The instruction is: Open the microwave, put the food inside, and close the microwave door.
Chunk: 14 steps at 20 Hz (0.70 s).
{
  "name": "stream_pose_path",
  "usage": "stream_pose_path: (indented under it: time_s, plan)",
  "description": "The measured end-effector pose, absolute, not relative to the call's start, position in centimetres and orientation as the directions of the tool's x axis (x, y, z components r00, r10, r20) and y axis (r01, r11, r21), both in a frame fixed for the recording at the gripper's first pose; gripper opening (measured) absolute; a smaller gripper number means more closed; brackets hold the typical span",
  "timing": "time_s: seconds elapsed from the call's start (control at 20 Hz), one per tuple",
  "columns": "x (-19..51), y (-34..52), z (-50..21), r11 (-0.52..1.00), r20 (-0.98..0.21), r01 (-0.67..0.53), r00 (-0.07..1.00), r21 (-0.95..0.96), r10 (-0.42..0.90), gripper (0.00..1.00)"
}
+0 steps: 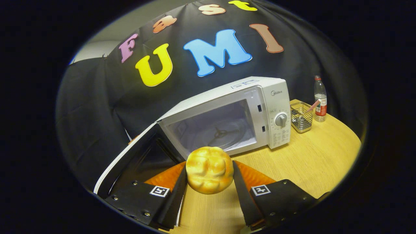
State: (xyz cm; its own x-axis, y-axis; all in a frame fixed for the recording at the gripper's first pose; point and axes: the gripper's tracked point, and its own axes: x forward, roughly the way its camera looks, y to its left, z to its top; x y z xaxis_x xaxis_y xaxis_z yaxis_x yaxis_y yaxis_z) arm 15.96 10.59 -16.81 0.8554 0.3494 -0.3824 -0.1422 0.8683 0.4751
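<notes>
White and boxy, the metal microwave oven [227, 113] stands on the pale wooden table [308, 162] and serves as the landmark. To its left, its dark-lined door [136, 156] hangs swung wide open, reaching toward the left finger. In front of its open cavity, the hand-held gripper [209, 182] clamps a round golden-brown bread roll [209, 174], with both black fingers [177, 191] pressing its sides. The roll sits between them, just short of the cavity mouth, with the glass turntable [224, 135] straight ahead and slightly beyond. The gripper points at the opening, tilted a little. To the microwave's right stand a wire mesh basket [301, 117] and a clear plastic bottle [320, 99]. The coming move is likely a forward push.
</notes>
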Motion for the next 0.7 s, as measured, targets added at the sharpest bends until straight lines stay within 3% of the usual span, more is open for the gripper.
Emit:
stream_pose_path:
  time_s: [0.7]
  plan:
    - [25.5, 14.1, -19.0, 0.762, -0.262, -0.103, 0.903, 0.640, 0.342, 0.77]
